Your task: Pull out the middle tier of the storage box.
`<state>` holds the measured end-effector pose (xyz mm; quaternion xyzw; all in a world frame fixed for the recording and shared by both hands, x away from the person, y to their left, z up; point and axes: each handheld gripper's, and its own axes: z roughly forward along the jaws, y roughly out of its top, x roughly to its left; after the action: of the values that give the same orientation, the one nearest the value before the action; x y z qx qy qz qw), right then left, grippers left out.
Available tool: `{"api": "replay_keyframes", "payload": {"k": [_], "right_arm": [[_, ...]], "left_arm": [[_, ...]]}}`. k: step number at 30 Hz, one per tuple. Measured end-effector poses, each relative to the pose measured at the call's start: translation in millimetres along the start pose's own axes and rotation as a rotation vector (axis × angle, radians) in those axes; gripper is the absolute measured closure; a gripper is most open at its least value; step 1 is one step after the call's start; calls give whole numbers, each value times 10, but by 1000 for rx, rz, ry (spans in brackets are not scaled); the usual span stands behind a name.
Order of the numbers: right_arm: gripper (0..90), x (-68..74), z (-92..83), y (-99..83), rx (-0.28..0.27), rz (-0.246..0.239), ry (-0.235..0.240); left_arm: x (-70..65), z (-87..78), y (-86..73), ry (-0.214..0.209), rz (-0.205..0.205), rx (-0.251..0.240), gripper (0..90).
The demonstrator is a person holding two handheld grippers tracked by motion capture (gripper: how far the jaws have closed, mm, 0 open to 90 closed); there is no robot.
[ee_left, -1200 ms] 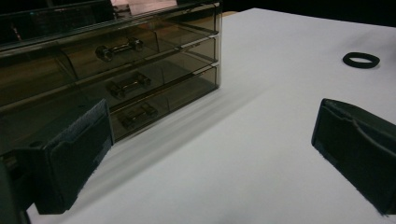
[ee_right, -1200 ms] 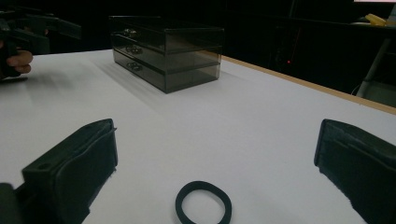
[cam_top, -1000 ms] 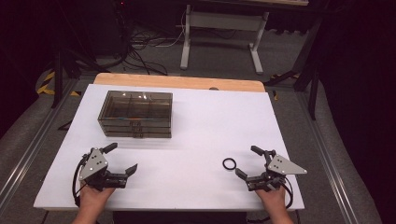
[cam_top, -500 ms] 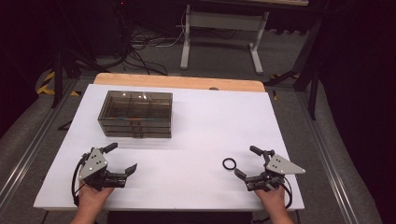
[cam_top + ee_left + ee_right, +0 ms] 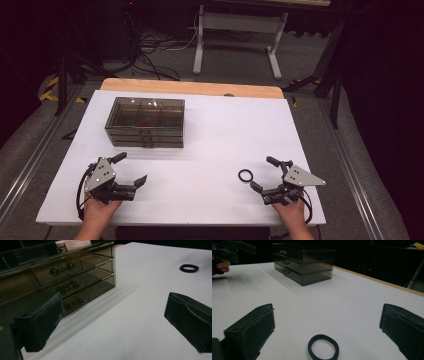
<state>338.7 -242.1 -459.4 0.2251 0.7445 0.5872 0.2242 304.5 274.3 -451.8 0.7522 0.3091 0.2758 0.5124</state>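
The white worktop [image 5: 210,150] carries a smoked transparent three-drawer organiser [image 5: 145,121] at its far left and a black hair tie [image 5: 245,175] lying flat near the front right, well apart from the organiser. The right gripper [image 5: 264,175] is the nearer one: its fingers [image 5: 252,332] are spread wide and empty, with the hair tie just ahead of them and between their lines, a ring with no marked long axis, while the left gripper [image 5: 131,169] rests released near the organiser's drawer fronts. Compared with the frame a second ago, the right gripper has shifted slightly; the hair tie and organiser are unmoved.
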Motion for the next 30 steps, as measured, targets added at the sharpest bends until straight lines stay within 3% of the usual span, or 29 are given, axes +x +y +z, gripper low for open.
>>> {"api": "replay_keyframes", "payload": {"k": [22, 30], "right_arm": [[5, 9, 29, -5, 19, -2, 4], [6, 9, 31, -7, 23, 0, 4]], "left_arm": [[78, 170, 280, -2, 15, 29, 50], [95, 238, 343, -24, 30, 49, 51]]}}
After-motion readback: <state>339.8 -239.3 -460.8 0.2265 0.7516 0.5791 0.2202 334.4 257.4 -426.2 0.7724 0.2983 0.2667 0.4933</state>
